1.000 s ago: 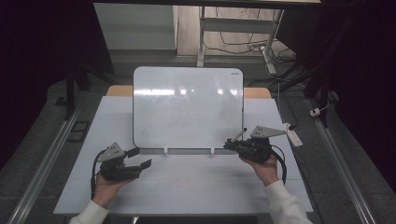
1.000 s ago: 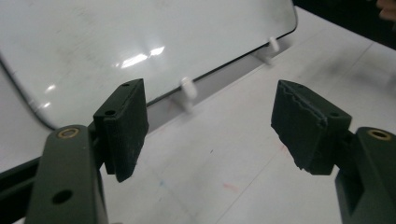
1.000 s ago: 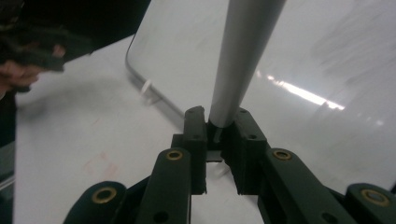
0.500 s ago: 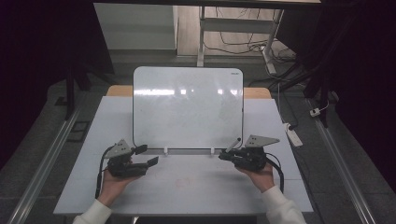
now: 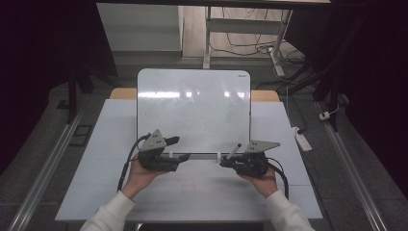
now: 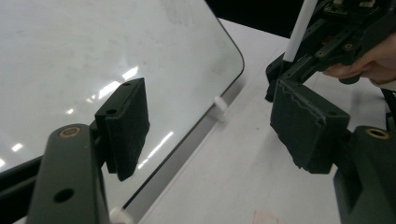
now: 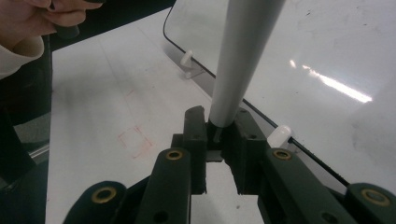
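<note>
White worktop, whiteboard propped at its far side. My right gripper has its fingers clamped on a marker, tip up near the board's lower edge. Left gripper fingers apart, empty, beside the board. Looks like pre-writing; next likely uncap with the left.

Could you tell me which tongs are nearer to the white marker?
Right. The right tongs are clamped on the white marker; the left tongs stand open at the whiteboard's lower left edge, apart from it.
</note>
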Action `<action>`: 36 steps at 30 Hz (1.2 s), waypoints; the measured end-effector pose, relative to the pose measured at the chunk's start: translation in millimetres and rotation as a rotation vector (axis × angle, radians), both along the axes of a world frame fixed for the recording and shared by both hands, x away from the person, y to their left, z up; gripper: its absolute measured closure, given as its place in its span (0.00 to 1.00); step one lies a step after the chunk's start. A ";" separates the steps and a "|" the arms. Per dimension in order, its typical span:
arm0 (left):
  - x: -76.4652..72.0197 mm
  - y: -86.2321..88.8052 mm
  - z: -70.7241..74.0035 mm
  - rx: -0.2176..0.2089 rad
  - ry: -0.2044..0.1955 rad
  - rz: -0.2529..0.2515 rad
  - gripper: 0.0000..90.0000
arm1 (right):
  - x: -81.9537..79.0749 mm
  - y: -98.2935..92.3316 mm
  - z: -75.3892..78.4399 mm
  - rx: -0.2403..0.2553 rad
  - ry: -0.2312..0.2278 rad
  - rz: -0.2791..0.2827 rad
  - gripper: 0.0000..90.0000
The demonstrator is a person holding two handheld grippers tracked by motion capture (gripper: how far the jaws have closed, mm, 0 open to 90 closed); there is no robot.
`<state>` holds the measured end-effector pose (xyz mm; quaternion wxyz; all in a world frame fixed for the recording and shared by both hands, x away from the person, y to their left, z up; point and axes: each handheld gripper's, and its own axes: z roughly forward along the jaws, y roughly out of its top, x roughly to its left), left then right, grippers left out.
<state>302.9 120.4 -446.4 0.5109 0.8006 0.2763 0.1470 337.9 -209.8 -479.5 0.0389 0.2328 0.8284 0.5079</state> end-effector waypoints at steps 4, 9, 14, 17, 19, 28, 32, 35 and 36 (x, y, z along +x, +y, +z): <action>4.4 -10.4 1.1 0.009 0.006 -0.027 0.32 | 0.0 0.9 2.0 0.007 0.002 0.003 0.87; 12.2 -25.7 6.1 0.004 0.004 -0.084 0.34 | 1.6 10.3 1.7 0.003 0.016 0.032 0.87; 18.3 -43.3 9.1 -0.007 0.009 -0.149 0.37 | 2.3 24.7 -0.9 -0.015 0.026 0.070 0.87; 20.2 -53.0 9.1 -0.002 0.011 -0.187 0.40 | 3.4 30.9 -1.3 -0.018 0.038 0.087 0.87; 21.2 -57.6 8.8 -0.001 0.015 -0.209 0.42 | 3.6 34.2 -1.6 -0.021 0.050 0.098 0.87; 29.0 -68.5 5.8 -0.025 0.044 -0.300 0.60 | 4.0 43.2 -8.4 -0.078 0.088 0.169 0.87; 32.6 -71.4 2.7 -0.024 0.067 -0.345 0.77 | 3.4 43.9 -9.6 -0.101 0.090 0.201 0.87; 33.4 -72.4 1.5 -0.028 0.079 -0.366 0.89 | 3.0 43.0 -9.1 -0.109 0.091 0.203 0.87; 33.2 -72.8 1.5 -0.025 0.079 -0.363 0.90 | 3.1 42.5 -9.1 -0.113 0.090 0.201 0.87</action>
